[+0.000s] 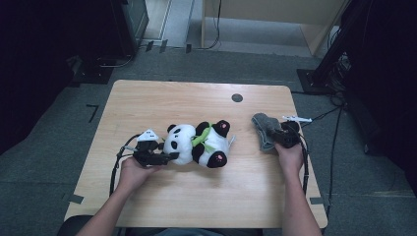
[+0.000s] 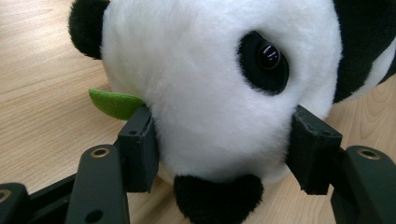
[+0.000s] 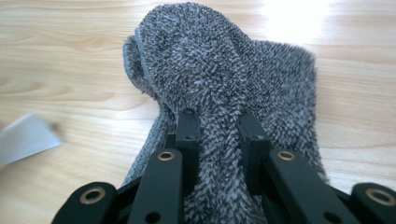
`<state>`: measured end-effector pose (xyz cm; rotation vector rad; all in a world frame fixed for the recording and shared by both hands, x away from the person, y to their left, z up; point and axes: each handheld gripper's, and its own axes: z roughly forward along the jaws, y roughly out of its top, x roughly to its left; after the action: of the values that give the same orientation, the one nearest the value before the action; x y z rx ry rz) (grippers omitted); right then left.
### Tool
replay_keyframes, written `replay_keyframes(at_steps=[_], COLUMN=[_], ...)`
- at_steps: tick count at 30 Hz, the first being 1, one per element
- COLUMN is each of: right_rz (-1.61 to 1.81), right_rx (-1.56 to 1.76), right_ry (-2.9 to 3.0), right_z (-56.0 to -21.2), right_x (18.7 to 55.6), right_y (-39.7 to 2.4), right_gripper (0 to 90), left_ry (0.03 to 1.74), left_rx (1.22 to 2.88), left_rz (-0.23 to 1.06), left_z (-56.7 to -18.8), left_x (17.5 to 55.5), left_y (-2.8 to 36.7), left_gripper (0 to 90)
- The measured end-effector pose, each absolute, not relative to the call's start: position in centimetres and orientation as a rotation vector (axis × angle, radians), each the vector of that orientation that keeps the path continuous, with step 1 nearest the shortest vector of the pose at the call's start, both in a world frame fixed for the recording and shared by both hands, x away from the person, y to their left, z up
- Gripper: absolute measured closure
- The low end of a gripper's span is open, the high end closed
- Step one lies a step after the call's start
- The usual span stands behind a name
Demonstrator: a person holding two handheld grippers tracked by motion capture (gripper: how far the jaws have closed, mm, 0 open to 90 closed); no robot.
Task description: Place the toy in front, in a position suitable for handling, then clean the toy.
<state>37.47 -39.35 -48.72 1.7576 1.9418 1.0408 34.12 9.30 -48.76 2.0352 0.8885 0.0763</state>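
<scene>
High view: wooden table with rounded corners, plenty of bare surface along the far edge and across the near half; small dark round spot near the far edge, well apart from everything else. Around the table, grey carpeted floor.

Next in size, panda plush lying on its side near the table's middle, head toward the left hand, black feet with pink pads toward the right, green scarf around the neck. Well clear of every table edge. Open wood between panda and grey cloth, which sits toward the right side, a bit short of the right edge, bunched and partly lifted.

Left gripper level at the panda's head, left hand behind it. Left gripper view: jaws at about half width, both pads pressed into the white fur of the head on either side, below the black eye patch; black ear at upper left, green scarf tip poking out beside the near pad, bare wood on both sides.

Right gripper over the near end of the cloth, right hand behind. Right gripper view: jaws narrow, nearly together, pinching a fold of the fuzzy grey cloth, rest of the cloth draped forward onto the wood; whether the far end rests fully on the table, hard to say from here. Pale blurred strip at the left edge of that view, perhaps a tag, too blurred to tell. Small white object on the table just past the right gripper.
</scene>
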Motion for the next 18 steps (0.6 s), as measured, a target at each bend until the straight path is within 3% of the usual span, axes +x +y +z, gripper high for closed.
replay_keyframes(at_steps=[18], right_rz=[1.172], right_rx=[1.505], right_ry=[2.087], right_z=[-42.2], right_x=[36.7], right_y=[-34.0], right_gripper=[75.1], left_ry=[0.89], left_rx=[2.027], left_rz=[0.107], left_z=[-48.8], left_x=[33.8], left_y=[9.2], left_gripper=[33.6])
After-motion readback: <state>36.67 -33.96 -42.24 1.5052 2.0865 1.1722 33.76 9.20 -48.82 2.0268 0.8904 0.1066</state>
